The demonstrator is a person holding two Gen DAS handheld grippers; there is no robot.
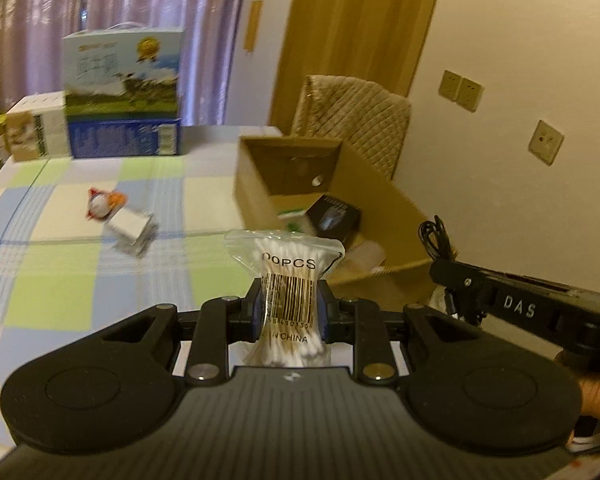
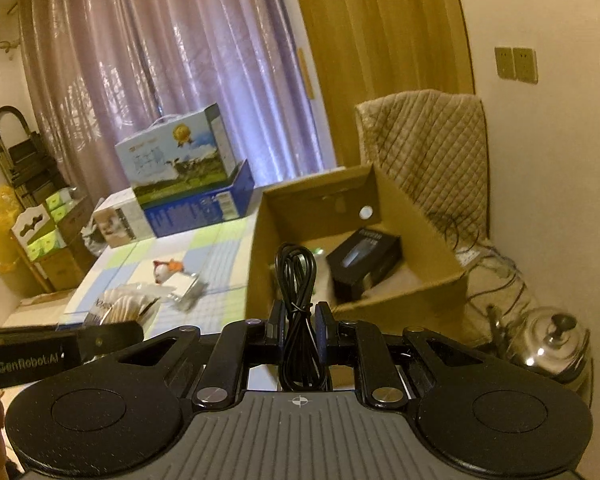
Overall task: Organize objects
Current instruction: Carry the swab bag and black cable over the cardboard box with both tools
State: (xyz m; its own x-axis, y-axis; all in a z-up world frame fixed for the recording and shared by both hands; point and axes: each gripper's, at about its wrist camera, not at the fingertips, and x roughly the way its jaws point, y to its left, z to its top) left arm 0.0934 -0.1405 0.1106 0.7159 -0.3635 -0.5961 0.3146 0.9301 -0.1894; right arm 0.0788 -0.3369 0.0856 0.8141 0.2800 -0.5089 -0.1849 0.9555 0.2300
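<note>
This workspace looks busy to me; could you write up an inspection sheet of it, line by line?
Surface: table under a pastel checked cloth.
Job's things: open cardboard box holding a black carton; bag of cotton swabs; coiled black cable.
Clutter: small toy and a silvery packet loose on the cloth; stacked printed boxes at the far edge.
Grippers: left hand-held gripper shut on the swab bag; right hand-held gripper shut on the coiled cable.
Cables: loose wires right of the box.
Surroundings: curtains, quilted chair, wall sockets, metal kettle.
</note>
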